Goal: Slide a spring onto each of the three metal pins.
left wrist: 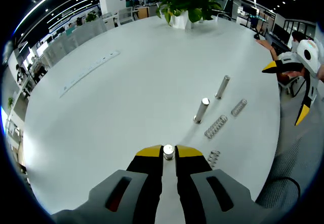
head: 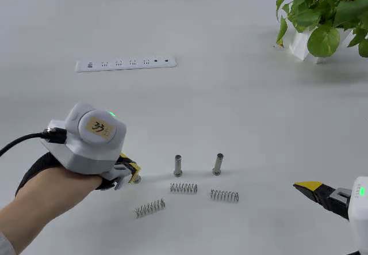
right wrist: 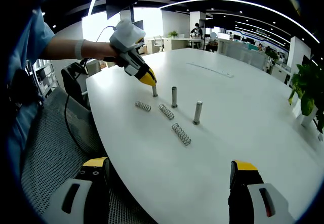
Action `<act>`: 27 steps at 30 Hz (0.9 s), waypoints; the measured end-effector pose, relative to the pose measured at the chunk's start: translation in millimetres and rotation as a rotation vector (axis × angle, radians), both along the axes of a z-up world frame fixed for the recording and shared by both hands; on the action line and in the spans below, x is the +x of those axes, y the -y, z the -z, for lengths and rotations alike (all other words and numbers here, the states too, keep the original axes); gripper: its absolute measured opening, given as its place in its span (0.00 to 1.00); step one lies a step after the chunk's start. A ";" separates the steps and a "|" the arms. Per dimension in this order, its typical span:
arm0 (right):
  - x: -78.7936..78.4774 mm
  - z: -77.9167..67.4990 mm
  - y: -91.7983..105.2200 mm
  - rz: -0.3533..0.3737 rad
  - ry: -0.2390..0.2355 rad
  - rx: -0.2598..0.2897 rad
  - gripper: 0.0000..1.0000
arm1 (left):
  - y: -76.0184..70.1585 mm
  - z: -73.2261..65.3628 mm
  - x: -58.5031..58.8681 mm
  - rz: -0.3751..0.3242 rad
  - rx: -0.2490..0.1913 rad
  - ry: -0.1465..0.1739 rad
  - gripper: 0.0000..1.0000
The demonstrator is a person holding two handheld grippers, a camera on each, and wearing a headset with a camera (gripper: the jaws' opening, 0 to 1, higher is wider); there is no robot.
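Three metal pins stand in a row on the white table (head: 230, 111). My left gripper (head: 130, 174) is shut on the leftmost pin (left wrist: 168, 151), whose top shows between the yellow fingertips. The middle pin (head: 178, 166) and the right pin (head: 218, 164) stand upright and bare. Three springs lie flat in front of them: the left spring (head: 150, 208), the middle spring (head: 183, 187) and the right spring (head: 224, 195). My right gripper (head: 313, 189) hovers at the lower right, well clear of the parts. Its jaws stand wide apart with nothing between them, as the right gripper (right wrist: 169, 166) view shows.
A white power strip (head: 126, 64) lies at the back left of the table. A potted plant (head: 325, 13) stands at the back right. The table's near edge runs just below the springs, with chairs beyond it.
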State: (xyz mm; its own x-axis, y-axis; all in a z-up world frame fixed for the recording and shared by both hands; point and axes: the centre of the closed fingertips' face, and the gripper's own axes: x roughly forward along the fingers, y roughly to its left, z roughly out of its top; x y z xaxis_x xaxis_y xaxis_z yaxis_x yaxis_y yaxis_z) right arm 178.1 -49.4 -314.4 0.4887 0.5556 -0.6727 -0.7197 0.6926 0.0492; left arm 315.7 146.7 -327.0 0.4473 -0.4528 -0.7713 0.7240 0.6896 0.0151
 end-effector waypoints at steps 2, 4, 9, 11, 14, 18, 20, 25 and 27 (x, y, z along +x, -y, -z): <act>-0.5 0.4 0.0 0.000 -0.002 0.000 0.99 | 0.6 0.9 -1.1 0.002 -0.002 -0.005 0.07; -0.7 0.7 0.0 0.000 -0.002 0.001 0.99 | 0.6 1.8 -1.1 0.005 -0.001 -0.003 0.08; -1.4 1.9 0.7 0.001 -0.006 -0.002 0.99 | 2.2 2.6 -2.1 0.009 -0.008 -0.006 0.13; -0.9 1.8 0.9 0.002 -0.005 -0.002 0.99 | 2.8 3.0 -1.6 0.008 -0.013 -0.003 0.19; 0.0 1.6 1.3 0.002 -0.002 -0.003 0.99 | 4.8 2.1 -1.5 0.009 -0.029 0.002 0.28; 0.6 1.6 1.0 0.001 -0.001 -0.004 0.99 | 6.4 -0.9 -0.3 0.007 -0.047 0.024 0.36; 0.8 1.7 0.5 -0.001 -0.001 -0.004 0.99 | 7.2 -2.5 -0.1 0.004 -0.064 0.027 0.37; 0.4 2.1 0.5 -0.005 -0.002 -0.007 0.99 | 8.8 -5.8 0.3 0.004 -0.094 0.044 0.51; 0.3 2.0 0.8 -0.006 -0.001 -0.010 0.99 | 10.5 -8.3 -0.1 0.007 -0.110 0.059 0.57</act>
